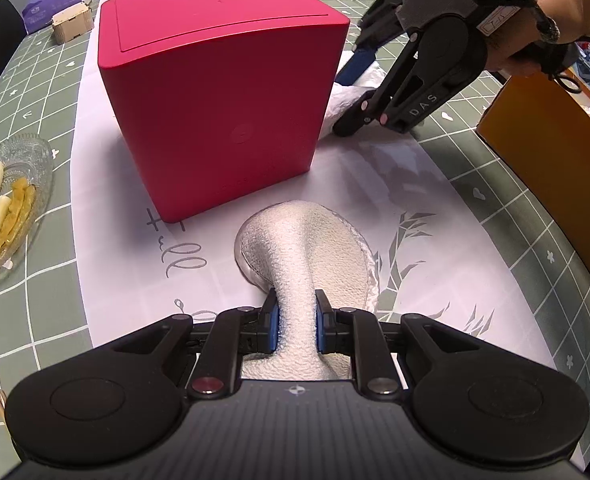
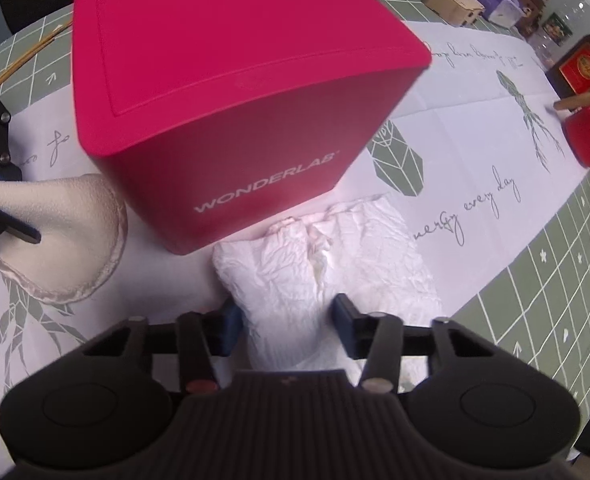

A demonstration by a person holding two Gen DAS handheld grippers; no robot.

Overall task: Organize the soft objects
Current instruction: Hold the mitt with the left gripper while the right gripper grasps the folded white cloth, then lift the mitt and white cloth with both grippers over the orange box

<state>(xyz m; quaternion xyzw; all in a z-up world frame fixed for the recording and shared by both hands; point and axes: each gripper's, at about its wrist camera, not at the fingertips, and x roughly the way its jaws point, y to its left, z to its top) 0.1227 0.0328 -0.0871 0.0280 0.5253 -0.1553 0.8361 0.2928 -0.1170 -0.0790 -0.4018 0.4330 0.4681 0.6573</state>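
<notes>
Cream pad [image 1: 295, 248] lay on the worktop [image 1: 35, 92] in front of the red box [image 1: 219, 92], its bunched middle clenched in your left tongs [image 1: 296, 322]. Beside the box, white crumpled cloth [image 2: 327, 256] sat between the pads of your right tongs [image 2: 285, 322]; whether they pressed it could not be determined.

Left gripper [image 1: 296, 316]: pointing steeply down, 2 blue-padded fingers [image 1: 273, 326] pinched tight on cream terry pad [image 1: 295, 248], cloth bunched between pads.

Right gripper [image 2: 285, 322]: pointing steeply down, jaws part-way apart, straddling crumpled white cloth [image 2: 327, 256]; pad contact with cloth not clear, view blurred.

Right hand [image 1: 535, 36]: gloved, wrapped around gripper body, strap at wrist, bare forearm behind.
</notes>
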